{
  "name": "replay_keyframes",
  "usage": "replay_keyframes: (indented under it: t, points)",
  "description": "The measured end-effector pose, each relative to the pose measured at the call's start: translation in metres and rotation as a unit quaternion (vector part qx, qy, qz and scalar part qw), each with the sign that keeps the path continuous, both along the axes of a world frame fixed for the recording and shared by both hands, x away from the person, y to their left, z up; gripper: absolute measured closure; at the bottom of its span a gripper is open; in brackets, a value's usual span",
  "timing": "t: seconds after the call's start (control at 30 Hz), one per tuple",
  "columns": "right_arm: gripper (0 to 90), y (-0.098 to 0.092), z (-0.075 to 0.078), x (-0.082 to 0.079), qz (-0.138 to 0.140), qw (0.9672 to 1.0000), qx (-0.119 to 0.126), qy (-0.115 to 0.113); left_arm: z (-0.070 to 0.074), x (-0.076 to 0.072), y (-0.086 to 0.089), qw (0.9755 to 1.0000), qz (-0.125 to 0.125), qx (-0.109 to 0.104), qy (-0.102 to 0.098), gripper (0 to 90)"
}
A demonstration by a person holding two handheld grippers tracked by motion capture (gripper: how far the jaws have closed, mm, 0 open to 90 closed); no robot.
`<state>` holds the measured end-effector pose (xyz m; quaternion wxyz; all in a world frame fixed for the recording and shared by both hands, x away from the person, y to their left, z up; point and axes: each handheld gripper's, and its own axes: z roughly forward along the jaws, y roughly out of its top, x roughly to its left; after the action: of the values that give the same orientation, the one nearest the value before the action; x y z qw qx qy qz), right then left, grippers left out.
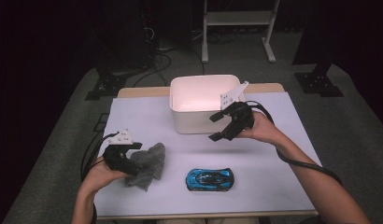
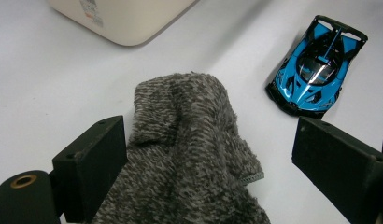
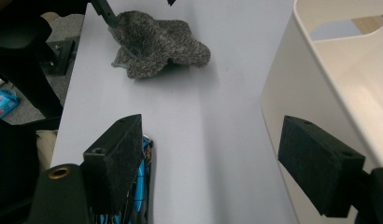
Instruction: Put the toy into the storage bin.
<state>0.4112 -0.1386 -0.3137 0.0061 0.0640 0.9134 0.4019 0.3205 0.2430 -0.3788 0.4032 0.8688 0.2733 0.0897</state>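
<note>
A grey fuzzy cloth (image 1: 151, 163) lies crumpled at the left front of the white table sheet (image 1: 273, 154). My left gripper (image 1: 136, 157) is at the cloth's left end. In the left gripper view the cloth (image 2: 189, 140) lies between the wide jaws of the left gripper (image 2: 208, 140), which is open; the right jaw stands well clear of the cloth. A blue toy car (image 1: 209, 179) sits near the front edge, also seen as the car (image 2: 318, 70). My right gripper (image 1: 216, 127) hovers open and empty in front of the white bin (image 1: 199, 123). The right gripper (image 3: 206, 140) has bare table between its jaws.
The bin's wall (image 3: 301, 93) rises close to the right jaw, and its inside looks empty. The car (image 3: 145, 186) is half hidden behind the left jaw. Cables and black stand feet (image 1: 103, 86) lie on the floor beyond the table.
</note>
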Motion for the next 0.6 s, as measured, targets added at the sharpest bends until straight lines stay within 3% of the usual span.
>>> replay_keyframes:
  t: [0.23,0.6]
  points:
    - [21.5,0.009,0.018,0.014,0.003,0.9997,-0.015,-0.017,0.0,-0.001,0.002,1.0,0.005,-0.002,0.001,9.2]
    - [26.0,0.017,0.027,0.047,-0.003,0.9992,-0.032,-0.025,0.001,-0.001,0.006,1.0,0.006,-0.007,0.0,9.2]
